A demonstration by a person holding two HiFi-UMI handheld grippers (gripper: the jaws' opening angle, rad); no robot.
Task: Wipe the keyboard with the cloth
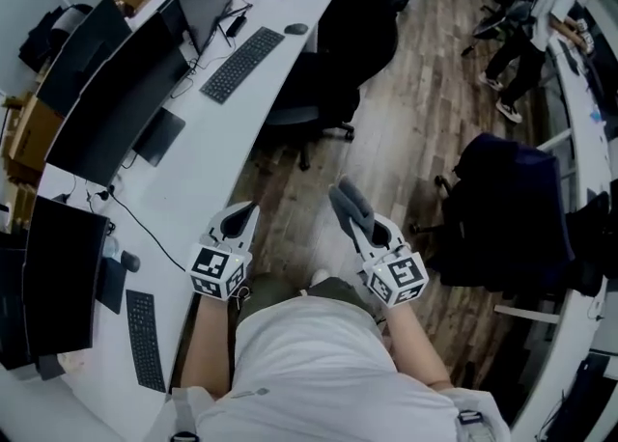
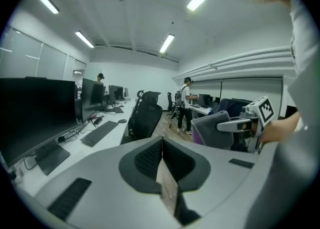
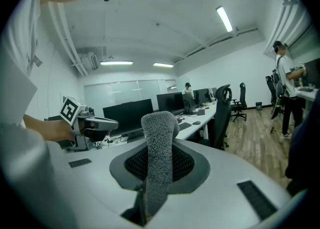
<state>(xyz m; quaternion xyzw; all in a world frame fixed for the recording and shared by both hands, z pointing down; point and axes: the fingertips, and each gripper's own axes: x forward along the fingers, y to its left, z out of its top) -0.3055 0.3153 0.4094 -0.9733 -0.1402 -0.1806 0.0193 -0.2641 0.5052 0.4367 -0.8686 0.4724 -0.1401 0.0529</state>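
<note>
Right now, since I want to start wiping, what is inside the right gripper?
A grey cloth, pinched in the right gripper and standing up past it. Its lower end is hidden between the jaws.

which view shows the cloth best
The right gripper view: the cloth stands large and central, clamped in the right gripper. The head view shows the cloth small from above; the left gripper view, only from the side.

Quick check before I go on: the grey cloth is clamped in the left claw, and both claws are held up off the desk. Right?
Not quite. The grey cloth is clamped in the right claw, not the left; the right gripper view shows it pinched between those jaws. The left claw is shut on nothing. Both claws are held up off the desk, as you said.
</note>
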